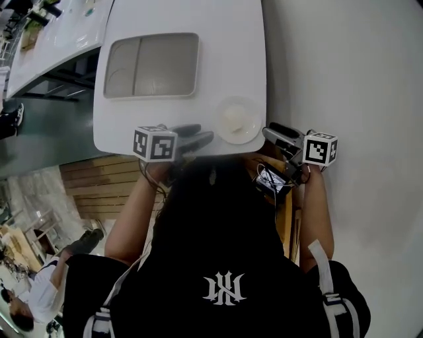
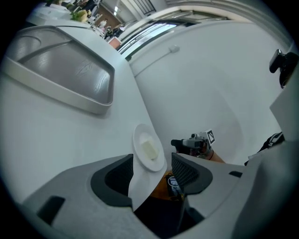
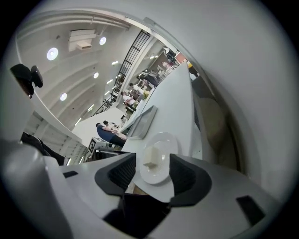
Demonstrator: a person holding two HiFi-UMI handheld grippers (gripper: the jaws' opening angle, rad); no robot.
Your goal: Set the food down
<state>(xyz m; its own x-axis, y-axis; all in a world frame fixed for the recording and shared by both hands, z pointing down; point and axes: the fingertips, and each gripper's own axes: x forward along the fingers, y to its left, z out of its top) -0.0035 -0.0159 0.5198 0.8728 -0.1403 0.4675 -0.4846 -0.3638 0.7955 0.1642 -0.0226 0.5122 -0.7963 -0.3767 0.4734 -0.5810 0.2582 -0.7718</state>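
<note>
- We see the food (image 1: 232,119), a pale block, lying on a small white plate (image 1: 251,129) that rests on the white desk (image 1: 198,20), close to its near edge.
- The left gripper (image 2: 152,172) has its fingers (image 2: 117,175) spread wide and clamps nothing; the plate lies just ahead of them.
- The right gripper (image 3: 153,173) is spread wide too. The plate sits just beyond its fingers, seemingly untouched, though the wide lens makes the gap hard to judge.
- A grey tray (image 1: 152,65) sits farther back on the desk, well apart from the plate.
</note>
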